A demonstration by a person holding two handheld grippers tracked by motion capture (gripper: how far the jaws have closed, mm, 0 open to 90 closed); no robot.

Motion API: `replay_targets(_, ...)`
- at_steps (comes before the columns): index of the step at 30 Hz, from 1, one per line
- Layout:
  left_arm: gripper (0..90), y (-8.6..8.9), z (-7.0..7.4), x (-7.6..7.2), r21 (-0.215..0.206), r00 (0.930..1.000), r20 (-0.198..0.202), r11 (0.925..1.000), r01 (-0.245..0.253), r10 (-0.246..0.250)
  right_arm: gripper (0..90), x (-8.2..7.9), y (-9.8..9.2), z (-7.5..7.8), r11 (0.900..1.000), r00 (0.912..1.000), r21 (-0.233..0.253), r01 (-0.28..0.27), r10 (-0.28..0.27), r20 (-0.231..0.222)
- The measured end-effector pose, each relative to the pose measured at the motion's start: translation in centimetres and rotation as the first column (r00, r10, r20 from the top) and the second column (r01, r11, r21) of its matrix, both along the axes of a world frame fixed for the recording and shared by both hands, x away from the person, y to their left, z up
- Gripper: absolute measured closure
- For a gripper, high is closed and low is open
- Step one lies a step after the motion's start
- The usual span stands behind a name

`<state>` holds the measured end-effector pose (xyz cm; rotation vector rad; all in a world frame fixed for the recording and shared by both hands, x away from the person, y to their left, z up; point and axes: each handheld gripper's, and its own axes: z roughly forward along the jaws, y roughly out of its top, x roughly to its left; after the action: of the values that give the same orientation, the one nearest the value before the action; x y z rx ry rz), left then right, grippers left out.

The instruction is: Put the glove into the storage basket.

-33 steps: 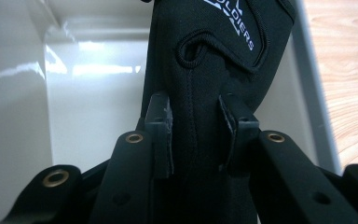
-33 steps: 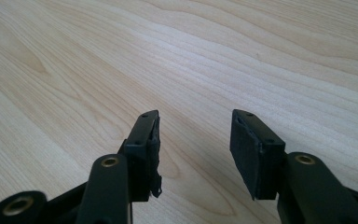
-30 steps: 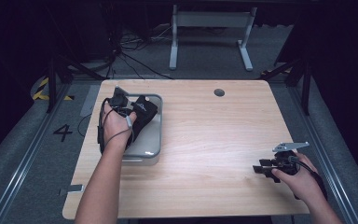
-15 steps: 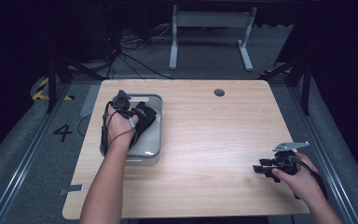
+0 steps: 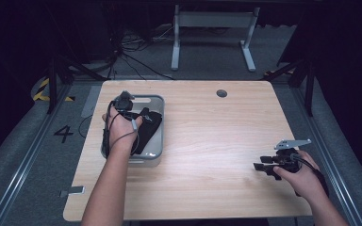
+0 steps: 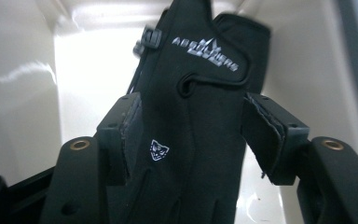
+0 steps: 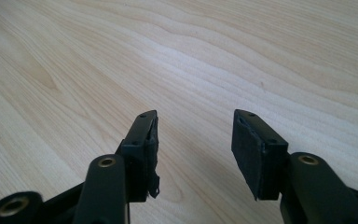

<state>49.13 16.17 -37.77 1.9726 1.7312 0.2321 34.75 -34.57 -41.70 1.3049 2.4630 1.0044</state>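
We are working at a wooden table (image 5: pixel 207 141) with a gripper in each hand. Our left gripper (image 6: pixel 191 135) is reaching down into a grey bin (image 5: pixel 153 101) that is sitting near the left edge of the table. A black glove (image 6: pixel 196 107) is lying in that bin, and it has silver letters and a small badge on it. The two black jaws are standing on either side of the glove. The left pad (image 6: pixel 130 135) is touching the cloth, but the right pad (image 6: pixel 265 135) is looking like it is just off it, so we are thinking the jaws are open and only closing in, not pinching hard yet. From the high view we are seeing the glove (image 5: pixel 148 125) lying across the middle of the bin, partly under our left hand (image 5: pixel 120 127). Our right gripper (image 7: pixel 193 144) is waiting low over the bare wood near the right front corner, well apart from the bin, with its jaws spread wide and nothing between them. We are guessing this is the grabbing step, at the very start of taking the glove out. Next we are needing to squeeze the jaws tight on the cloth and lift straight up so the floppy glove is not catching on the bin wall.
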Motion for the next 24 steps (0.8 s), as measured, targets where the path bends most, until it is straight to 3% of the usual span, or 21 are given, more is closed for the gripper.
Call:
replay_targets(3,39.5,-0.2,1.0,-0.8,-0.007,0.9983,0.049,0.9995,0.031,-0.031,51.1,0.4,0.3,0.1,1.0,0.9999,0.002,-0.007,0.007,0.009)
replay_targets(7,41.6,0.0,2.4,-2.0,-0.043,0.9948,0.058,0.9953,0.086,-0.084,50.6,0.8,0.4,0.4,1.0,0.9997,0.007,-0.016,0.016,0.019)
replay_targets(13,40.6,0.0,4.3,-4.9,-0.043,0.9791,0.129,0.9856,0.164,-0.157,50.4,1.5,0.4,0.8,1.0,0.9994,0.013,-0.017,0.017,0.031)
replay_targets(17,40.9,-0.3,5.5,-7.4,-0.046,0.958,0.178,0.9705,0.237,-0.225,50.4,1.7,0.5,0.9,1.0,0.9993,0.015,-0.018,0.018,0.033)
replay_targets(19,41.0,-0.6,5.9,-8.7,-0.046,0.9416,0.2,0.9574,0.285,-0.271,50.3,1.7,0.4,0.9,1.0,0.9991,0.013,-0.022,0.021,0.036)
replay_targets(21,41.0,-1.0,6.2,-10.1,-0.05,0.9211,0.218,0.9388,0.341,-0.323,50.1,1.7,0.4,1.0,1.0,0.999,0.013,-0.022,0.021,0.04)
replay_targets(24,40.2,-1.4,6.3,-11.8,-0.055,0.897,0.241,0.9176,0.394,-0.37,50.0,1.6,0.2,1.1,1.0,0.9989,0.015,-0.02,0.02,0.043)
